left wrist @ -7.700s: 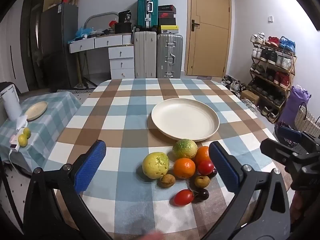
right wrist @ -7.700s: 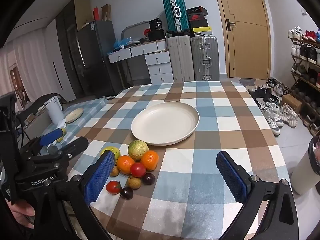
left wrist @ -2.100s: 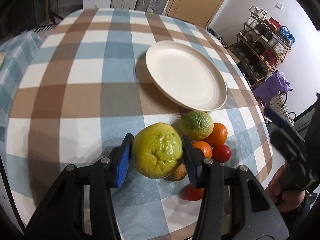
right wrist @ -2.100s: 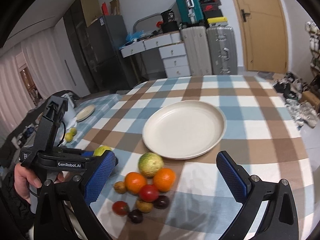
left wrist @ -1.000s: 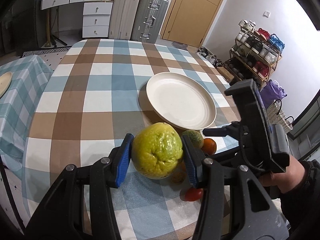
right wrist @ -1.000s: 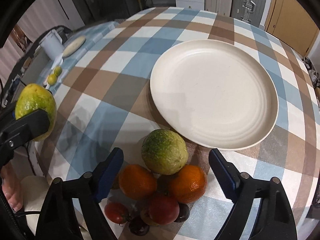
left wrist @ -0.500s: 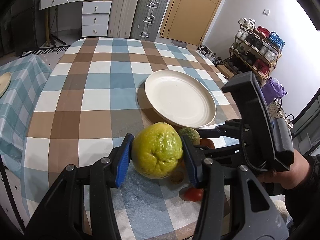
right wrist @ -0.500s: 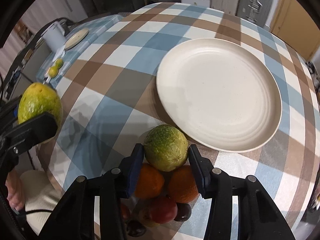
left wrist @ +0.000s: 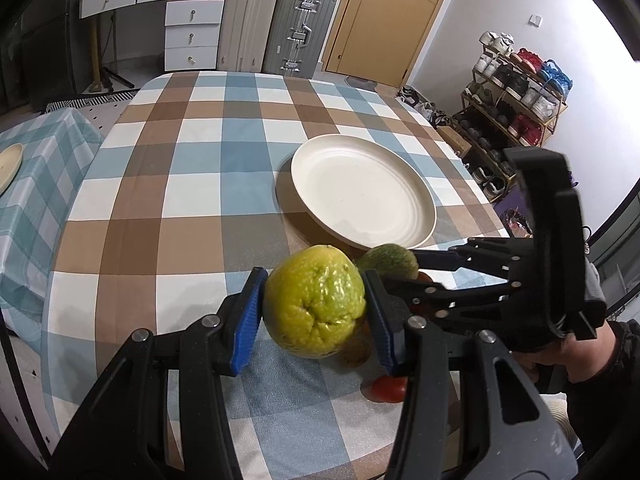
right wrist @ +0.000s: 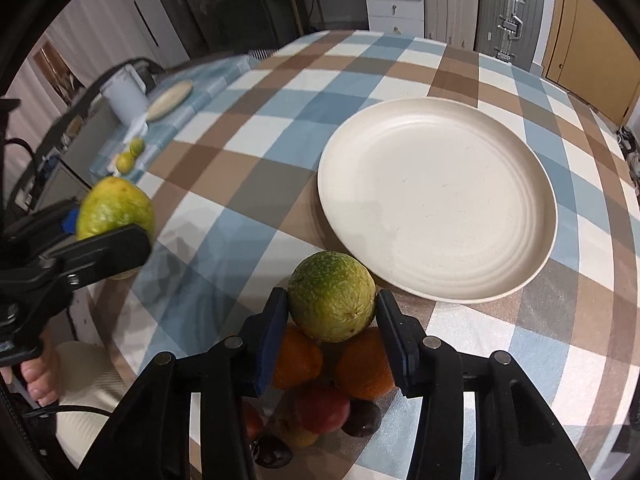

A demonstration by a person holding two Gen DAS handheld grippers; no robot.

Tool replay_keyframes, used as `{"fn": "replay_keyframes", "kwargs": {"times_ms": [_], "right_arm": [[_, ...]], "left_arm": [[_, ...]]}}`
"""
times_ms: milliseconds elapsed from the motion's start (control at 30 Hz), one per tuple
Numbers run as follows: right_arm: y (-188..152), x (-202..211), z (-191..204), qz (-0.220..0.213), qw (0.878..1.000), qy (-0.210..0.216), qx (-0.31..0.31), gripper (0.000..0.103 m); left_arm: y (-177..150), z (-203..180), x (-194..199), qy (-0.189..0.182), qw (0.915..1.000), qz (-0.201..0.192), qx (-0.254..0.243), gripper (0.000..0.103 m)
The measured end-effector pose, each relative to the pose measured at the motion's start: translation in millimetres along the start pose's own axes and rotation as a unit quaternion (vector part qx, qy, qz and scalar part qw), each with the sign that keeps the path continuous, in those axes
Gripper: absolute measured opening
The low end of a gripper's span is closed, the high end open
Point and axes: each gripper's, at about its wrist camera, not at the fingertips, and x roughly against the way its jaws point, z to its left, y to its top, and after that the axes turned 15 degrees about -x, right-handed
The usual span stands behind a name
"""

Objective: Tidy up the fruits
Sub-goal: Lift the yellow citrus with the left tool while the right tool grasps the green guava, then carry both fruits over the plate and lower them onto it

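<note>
A large yellow-green fruit (left wrist: 316,312) hangs above the checked table, and my left gripper (left wrist: 314,280) is shut on it. In the right wrist view a green mottled fruit (right wrist: 330,312) sits on top of the fruit pile, with my right gripper (right wrist: 332,294) shut on it, pads pressing both sides. Under it lie two oranges (right wrist: 362,364), a red tomato (right wrist: 322,410) and a dark plum (right wrist: 362,418). The cream plate (right wrist: 440,192) lies just beyond the pile, with nothing on it. The held yellow-green fruit (right wrist: 114,204) shows at the left of that view.
The table's near edge runs just below the pile. A lower side table (left wrist: 36,184) with a teal check cloth stands to the left, with a small plate (right wrist: 170,98), a white kettle (right wrist: 122,98) and limes (right wrist: 130,156). Suitcases (left wrist: 304,32), drawers and a shoe rack (left wrist: 516,92) line the room.
My right gripper came down over the pile and its jaws went from wide apart to shut on the green fruit. My left gripper kept still with the yellow-green fruit in it.
</note>
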Motion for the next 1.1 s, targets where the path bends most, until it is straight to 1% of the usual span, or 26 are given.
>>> {"fn": "replay_keyframes", "kwargs": {"times_ms": [300, 467, 567, 667, 800, 933, 1067, 1100], "right_arm": [[-2, 16, -22, -0.045, 0.997, 0.055, -0.041, 0.046], [-4, 24, -40, -0.07, 0.989, 0.104, -0.08, 0.046], [-2, 26, -49, -0.076, 0.985, 0.12, -0.097, 0.046], [1, 33, -57, -0.089, 0.981, 0.132, -0.108, 0.046], [12, 52, -67, -0.115, 0.973, 0.159, -0.122, 0.046], [30, 72, -76, -0.141, 0.967, 0.172, -0.123, 0.046], [54, 82, -88, -0.156, 0.964, 0.176, -0.124, 0.046], [60, 83, -92, -0.159, 0.964, 0.175, -0.124, 0.046]], "left_arm": [[2, -1, -8, 0.005, 1.0, 0.007, 0.001, 0.045], [3, 0, -8, 0.008, 0.9999, -0.002, 0.008, 0.045], [6, 3, -9, 0.014, 0.9998, -0.008, 0.011, 0.045], [13, 8, -15, 0.008, 0.9998, -0.004, 0.019, 0.045], [38, 11, -26, 0.018, 0.9998, -0.005, 0.006, 0.045], [76, 16, -47, -0.005, 0.9999, -0.002, 0.015, 0.045], [117, 4, -83, -0.012, 0.9995, 0.011, -0.027, 0.045], [126, 3, -95, -0.018, 0.9993, 0.014, -0.031, 0.045]]}}
